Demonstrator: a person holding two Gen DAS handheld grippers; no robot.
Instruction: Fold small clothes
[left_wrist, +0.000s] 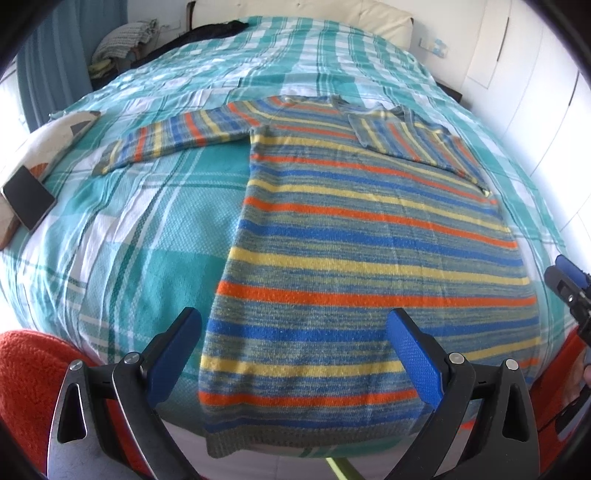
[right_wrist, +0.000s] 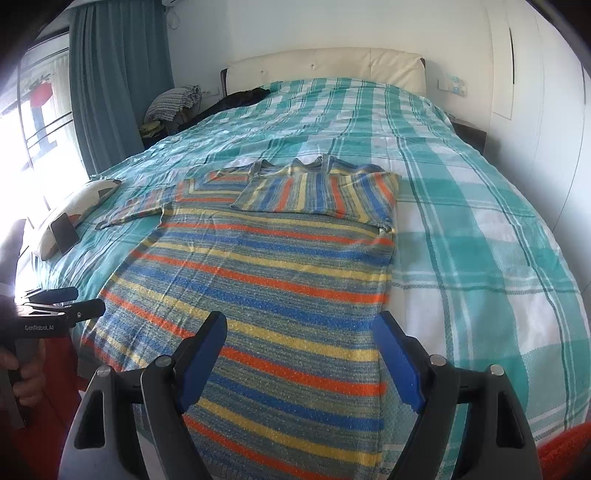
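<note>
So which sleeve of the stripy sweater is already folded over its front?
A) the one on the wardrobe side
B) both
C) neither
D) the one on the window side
A: on the sweater, the sleeve on the wardrobe side lies folded across the chest, while the sleeve on the window side is stretched out flat on the bedspread.

— What stands around the bed (right_wrist: 461, 206)?
— A cream padded headboard (right_wrist: 325, 68) at its far end, against a white wall (right_wrist: 295, 26). White wardrobe doors (right_wrist: 535, 92) run along its right side.
— And left of the bed?
— A teal curtain (right_wrist: 110, 85) beside a bright window (right_wrist: 33, 122); daylight pours in from there onto the teal-and-white checked cover (left_wrist: 155, 236).
</note>
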